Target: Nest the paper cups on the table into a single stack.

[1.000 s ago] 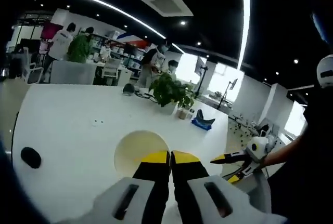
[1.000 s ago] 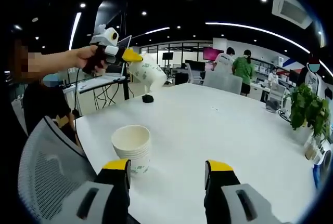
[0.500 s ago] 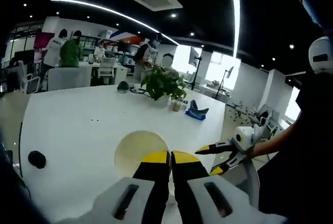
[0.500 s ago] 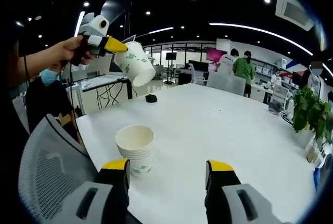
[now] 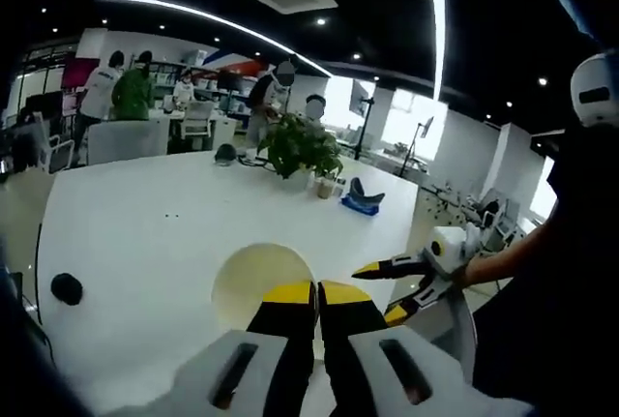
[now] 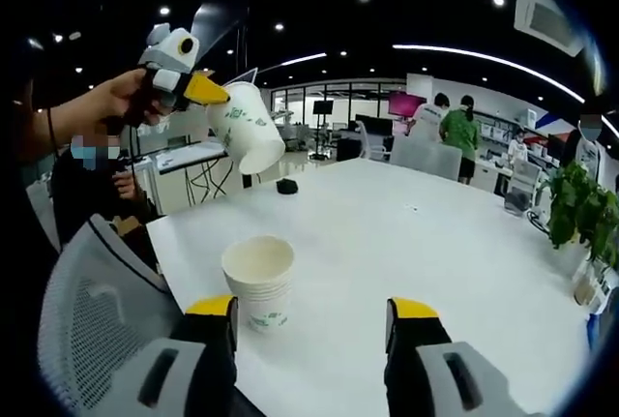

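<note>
A stack of white paper cups (image 6: pixel 259 282) stands on the white table (image 6: pixel 416 243) near its edge. It sits just ahead of my right gripper (image 6: pixel 311 309), closer to the left jaw, and that gripper is open with nothing in it. My left gripper (image 6: pixel 198 90) is held up by a hand at the upper left, shut on the rim of a single paper cup (image 6: pixel 242 127) that tilts in the air above the stack. In the left gripper view the same cup's inside (image 5: pixel 263 282) shows ahead of my left gripper (image 5: pixel 316 291). The open right gripper (image 5: pixel 384 291) comes in from the right.
A grey mesh chair back (image 6: pixel 87 311) stands at the table's edge by the stack. A small black object (image 6: pixel 286 186) lies on the table farther off. A potted plant (image 5: pixel 300 146) and a blue item (image 5: pixel 360 199) sit at the far end. People stand at desks behind.
The left gripper has lifted the single cup a little higher and to the left, still shut on its rim. The right gripper has stayed open by the stack.
</note>
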